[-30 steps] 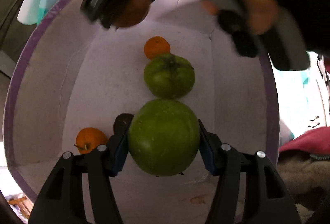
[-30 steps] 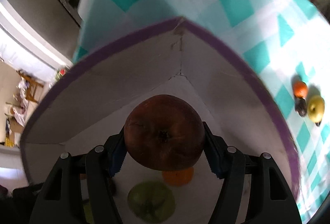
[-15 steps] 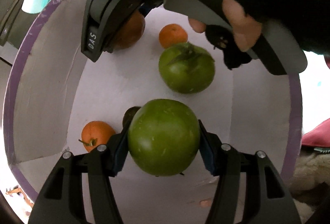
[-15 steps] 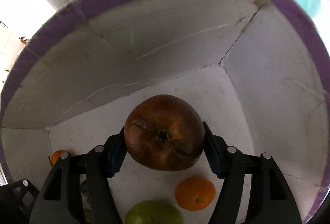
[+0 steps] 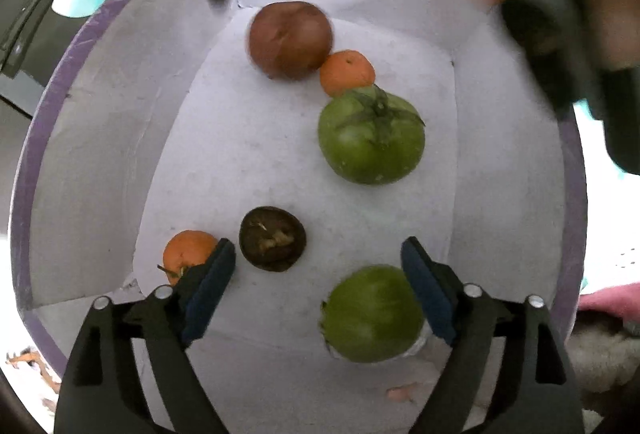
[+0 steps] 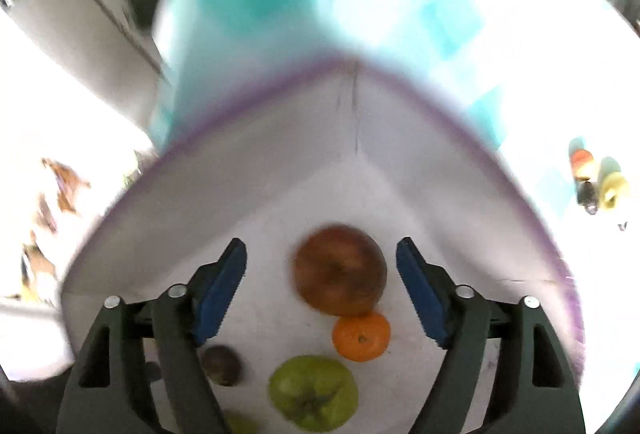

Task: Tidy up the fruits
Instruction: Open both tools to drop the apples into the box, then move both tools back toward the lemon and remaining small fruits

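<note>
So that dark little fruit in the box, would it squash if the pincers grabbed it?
Possibly. The dark fruit looks wrinkled and sunken on top, so it may be soft and bruise under firm pads. It is small beside the green fruit, so probably light. Being roundish, it could roll on the box floor if nudged.

A tabletop [image 6: 452,18] under a teal-checked cloth is carrying a purple-rimmed white box [image 6: 248,170], with three small fruits [image 6: 596,178] lying beside it.

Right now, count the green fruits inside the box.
2: one green fruit mid-box beside a small orange, another between the left tool's opening jaws. More may be hidden.
</note>
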`<action>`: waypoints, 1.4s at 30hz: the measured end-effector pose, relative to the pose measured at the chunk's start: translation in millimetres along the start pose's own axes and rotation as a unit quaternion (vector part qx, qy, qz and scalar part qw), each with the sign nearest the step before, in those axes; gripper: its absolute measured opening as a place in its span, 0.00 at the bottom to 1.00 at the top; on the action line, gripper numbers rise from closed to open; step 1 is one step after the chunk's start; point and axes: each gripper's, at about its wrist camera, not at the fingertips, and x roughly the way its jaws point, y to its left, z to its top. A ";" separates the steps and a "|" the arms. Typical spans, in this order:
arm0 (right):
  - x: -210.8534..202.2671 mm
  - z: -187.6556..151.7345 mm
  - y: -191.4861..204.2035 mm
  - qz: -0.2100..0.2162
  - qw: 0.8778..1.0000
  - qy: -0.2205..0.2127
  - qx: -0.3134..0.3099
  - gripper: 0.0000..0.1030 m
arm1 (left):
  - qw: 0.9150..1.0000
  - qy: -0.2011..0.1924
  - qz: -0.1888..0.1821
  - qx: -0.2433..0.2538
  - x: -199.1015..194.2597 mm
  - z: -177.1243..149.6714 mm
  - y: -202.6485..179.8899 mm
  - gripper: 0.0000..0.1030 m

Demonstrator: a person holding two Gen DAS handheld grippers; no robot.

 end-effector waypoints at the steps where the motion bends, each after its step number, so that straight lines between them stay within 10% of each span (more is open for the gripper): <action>1: -19.3 1.4 -0.9 0.011 1.000 -0.025 0.004 0.77 | 1.000 -0.002 0.004 -0.006 -1.0 1.4 1.2 0.91; 13: -182.9 -86.5 -61.1 0.021 0.973 -0.228 0.016 0.84 | 0.987 -0.071 0.138 -0.026 -49.2 -4.6 2.5 0.97; 21: -275.3 -211.1 -158.1 -0.052 0.948 -0.313 0.014 0.86 | 0.944 -0.226 0.235 -0.059 -142.5 -1.4 -102.3 0.98; 32: -284.5 -312.2 -286.6 -0.093 0.953 -0.260 0.126 0.86 | 0.968 -0.209 0.071 -0.115 -111.1 27.8 -247.5 0.98; 42: -244.5 -343.6 -342.6 -0.049 0.956 -0.206 0.202 0.85 | 0.982 -0.161 0.047 -0.088 -68.8 82.8 -280.9 0.98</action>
